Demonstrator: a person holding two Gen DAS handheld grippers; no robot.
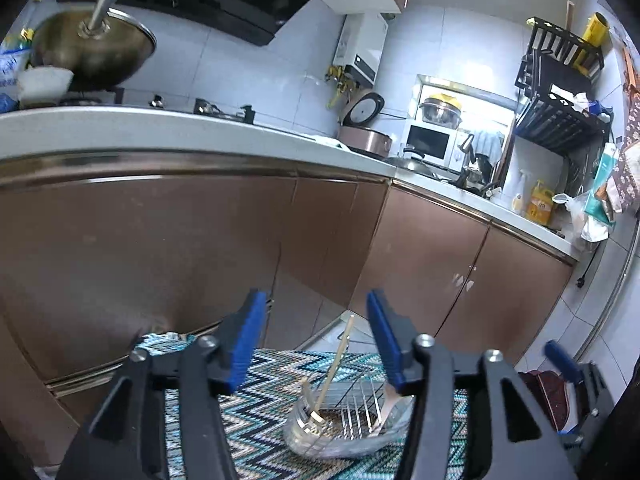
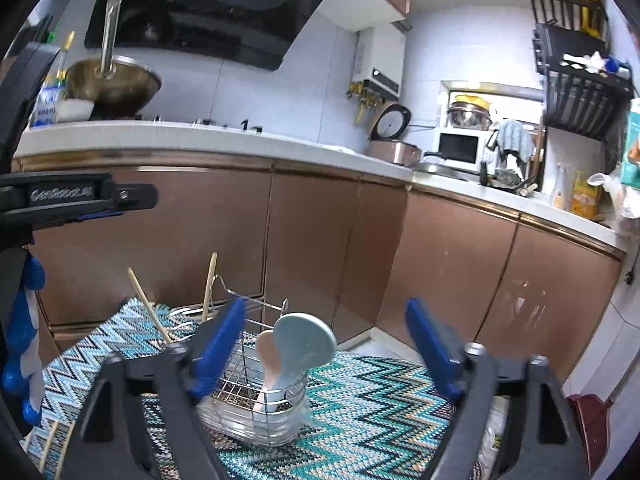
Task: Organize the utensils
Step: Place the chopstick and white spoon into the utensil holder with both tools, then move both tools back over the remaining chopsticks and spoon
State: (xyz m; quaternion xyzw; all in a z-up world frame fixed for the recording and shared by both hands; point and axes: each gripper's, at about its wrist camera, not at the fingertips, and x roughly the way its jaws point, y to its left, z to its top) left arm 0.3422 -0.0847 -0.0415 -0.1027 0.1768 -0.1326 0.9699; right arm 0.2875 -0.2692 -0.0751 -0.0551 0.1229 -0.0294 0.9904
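Standing already in the wire caddy (image 2: 256, 364) between the wide, empty right tongs (image 2: 326, 344) are spoons (image 2: 296, 344) and chopsticks (image 2: 208, 288); the half-open left tongs (image 1: 316, 338) are likewise empty, and loose chopsticks (image 2: 56, 440) remain beside.

wire rack (image 2: 248, 364) partly hidden behind blue fingers (image 2: 218, 348), chopsticks (image 2: 54, 446) cut off at edge

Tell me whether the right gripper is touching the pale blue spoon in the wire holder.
Apart. The right wrist view shows the right gripper open, its blue fingers standing clear on either side of the pale blue spoon.
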